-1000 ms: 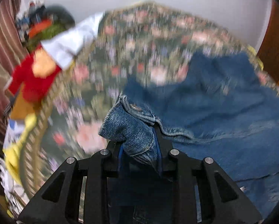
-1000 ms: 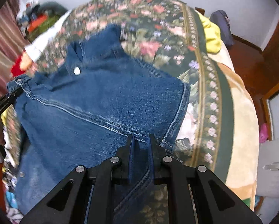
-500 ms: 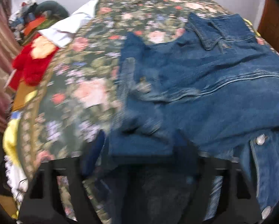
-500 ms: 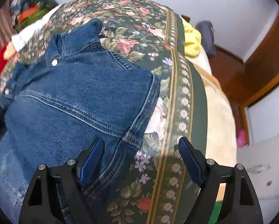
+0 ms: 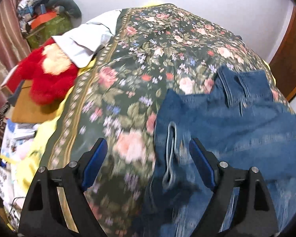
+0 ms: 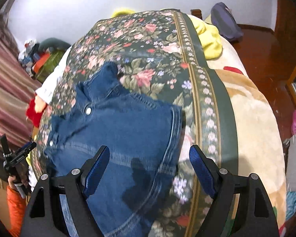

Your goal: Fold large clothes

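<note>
Right tongs (image 6: 149, 163) spread wide — denim jacket (image 6: 118, 130) lying below.

You see a dark green floral bedspread (image 5: 148, 63) with a gold-banded border covering the bed. At its left edge lies a red plush toy (image 5: 47, 79), touched by a white pillow (image 5: 88, 39). Behind them, by the striped curtain (image 6: 3, 83), sits a cluttered green box (image 5: 49, 27). On the right, a yellow cloth (image 6: 209, 37) rests against a cream blanket (image 6: 254, 118).

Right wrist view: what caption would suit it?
Open right gripper above a denim jacket spread on a floral bedspread.
</note>
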Action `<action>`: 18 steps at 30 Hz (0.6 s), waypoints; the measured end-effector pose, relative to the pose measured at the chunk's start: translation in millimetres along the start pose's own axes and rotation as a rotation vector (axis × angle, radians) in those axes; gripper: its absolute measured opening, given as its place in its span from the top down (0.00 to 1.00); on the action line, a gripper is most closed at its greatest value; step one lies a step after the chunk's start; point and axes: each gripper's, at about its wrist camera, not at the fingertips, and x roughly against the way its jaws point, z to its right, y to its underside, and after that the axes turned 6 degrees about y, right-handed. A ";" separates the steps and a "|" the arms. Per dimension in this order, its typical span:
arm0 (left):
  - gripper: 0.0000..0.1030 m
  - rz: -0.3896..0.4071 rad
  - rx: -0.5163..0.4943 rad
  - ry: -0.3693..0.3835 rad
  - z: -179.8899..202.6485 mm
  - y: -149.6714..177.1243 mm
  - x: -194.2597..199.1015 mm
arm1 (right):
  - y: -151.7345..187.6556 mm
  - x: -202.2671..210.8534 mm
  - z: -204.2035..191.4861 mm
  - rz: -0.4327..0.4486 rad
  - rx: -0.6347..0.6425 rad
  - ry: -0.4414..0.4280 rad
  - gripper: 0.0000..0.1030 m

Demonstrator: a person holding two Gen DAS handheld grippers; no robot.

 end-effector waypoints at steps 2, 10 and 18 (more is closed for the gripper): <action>0.18 -0.031 0.012 0.024 -1.4 -14.4 -21.4 | -7.4 -7.4 3.0 -0.010 -0.011 0.003 0.21; 0.26 -0.162 -0.021 0.049 6.1 -34.7 -104.1 | -20.9 -62.9 21.6 -0.121 -0.104 -0.057 0.24; 0.87 -0.132 0.033 0.099 14.3 -45.1 -118.9 | -27.0 -81.7 1.2 -0.104 -0.054 -0.078 0.82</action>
